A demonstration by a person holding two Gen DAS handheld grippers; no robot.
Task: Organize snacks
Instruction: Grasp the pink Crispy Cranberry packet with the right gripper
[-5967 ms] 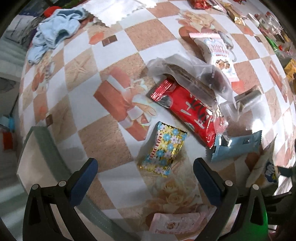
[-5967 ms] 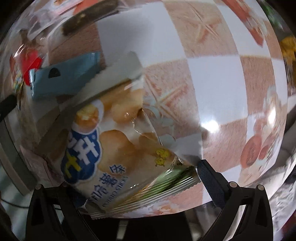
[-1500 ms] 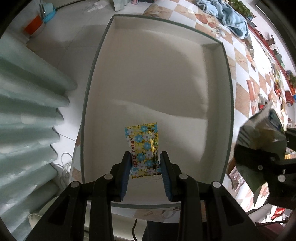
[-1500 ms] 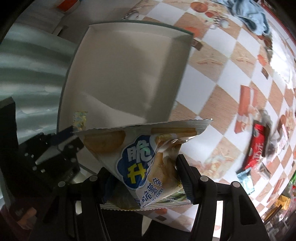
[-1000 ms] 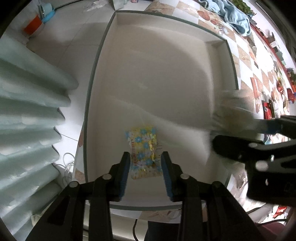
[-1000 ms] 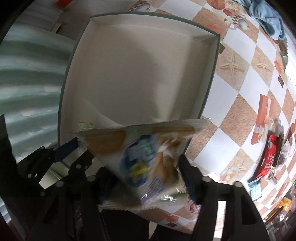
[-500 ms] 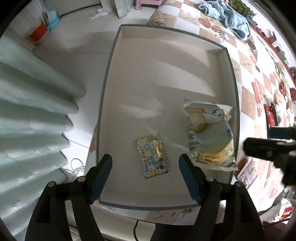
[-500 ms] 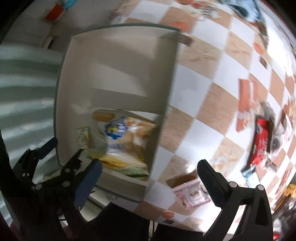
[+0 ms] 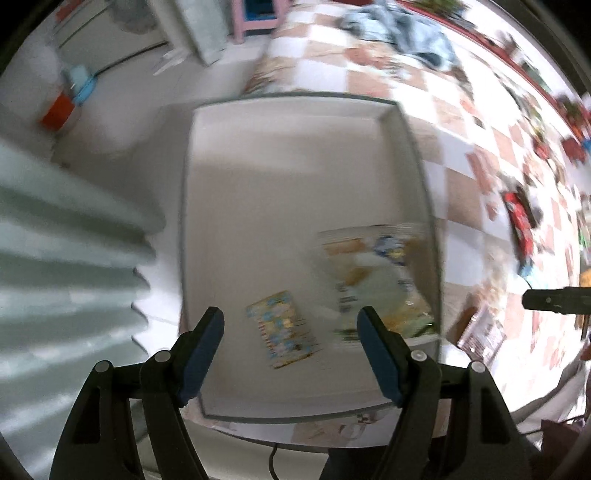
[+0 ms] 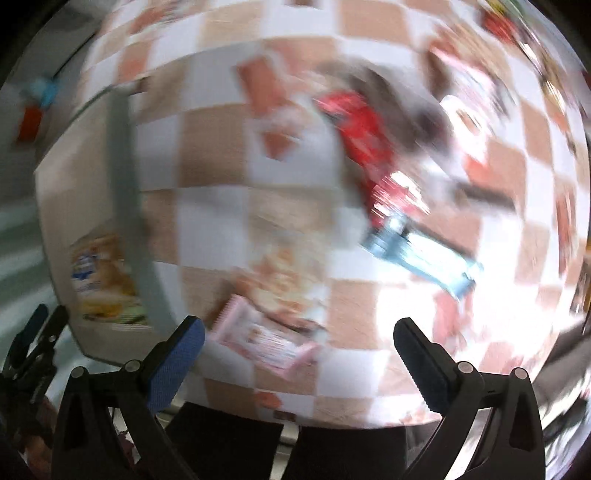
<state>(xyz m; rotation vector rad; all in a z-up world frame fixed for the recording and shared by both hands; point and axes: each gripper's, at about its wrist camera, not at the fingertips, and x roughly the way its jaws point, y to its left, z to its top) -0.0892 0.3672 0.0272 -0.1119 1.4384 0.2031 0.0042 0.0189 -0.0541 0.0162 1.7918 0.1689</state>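
A white tray [image 9: 295, 122] with a grey-green rim holds a flowered yellow-blue snack packet [image 9: 282, 334] and a pale potato-stick bag [image 9: 376, 277]. My left gripper [image 9: 291, 332] is open and empty above the tray's near end. My right gripper [image 10: 295, 347] is open and empty over the checkered tablecloth. A pink packet [image 10: 262, 338] lies just ahead of it. A light blue packet [image 10: 421, 258] and a red packet [image 10: 362, 133] lie farther out. The tray [image 10: 125, 177] and the potato-stick bag [image 10: 103, 280] show at the left of the blurred right wrist view.
More snack packets lie scattered on the checkered cloth [image 9: 517, 214] right of the tray. A blue cloth [image 9: 406, 29] lies at the table's far end. The floor, with an orange and blue object [image 9: 70, 99], lies left of the tray.
Both grippers have let go of their packets, which now lie in the tray. The left gripper has pulled back. The right gripper has swung right, over the table's loose snacks.
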